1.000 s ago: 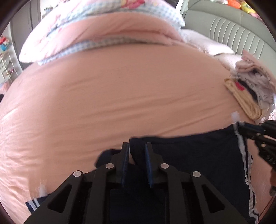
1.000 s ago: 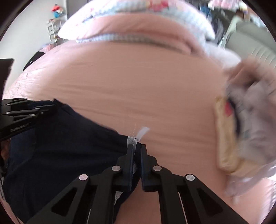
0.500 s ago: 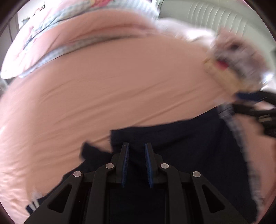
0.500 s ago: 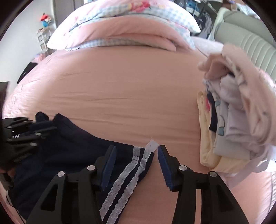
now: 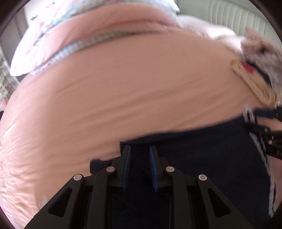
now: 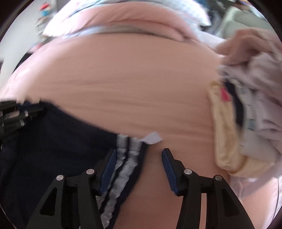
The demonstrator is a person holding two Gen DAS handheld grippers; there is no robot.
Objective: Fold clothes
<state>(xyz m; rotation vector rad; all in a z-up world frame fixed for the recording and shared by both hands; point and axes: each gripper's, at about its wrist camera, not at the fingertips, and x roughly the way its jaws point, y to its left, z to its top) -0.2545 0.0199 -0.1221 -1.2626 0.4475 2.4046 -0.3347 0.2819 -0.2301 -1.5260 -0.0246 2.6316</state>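
Both tools, left [image 5: 139,167] and right [image 6: 139,169], stand released over the navy garment [image 6: 61,149].

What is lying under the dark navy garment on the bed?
The navy garment lies flat on the pink bedsheet, which shows all around it. Whether anything else lies beneath cannot be seen, since the cloth covers that area.

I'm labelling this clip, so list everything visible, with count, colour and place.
Navy garment: one, dark blue with white lace stripes, flat on the near bed.
White tag: one, at the garment's striped corner.
Bedsheet: one, pink, covering the bed.
Duvet: one, pink with blue check, bunched at the far end.
Clothes pile: one, cream, lilac and pink, right side.
Headboard: one, pale grey, far right.
Left gripper: black, blue pads, over the garment's edge.
Right gripper: black, blue pads, open around the stripes.
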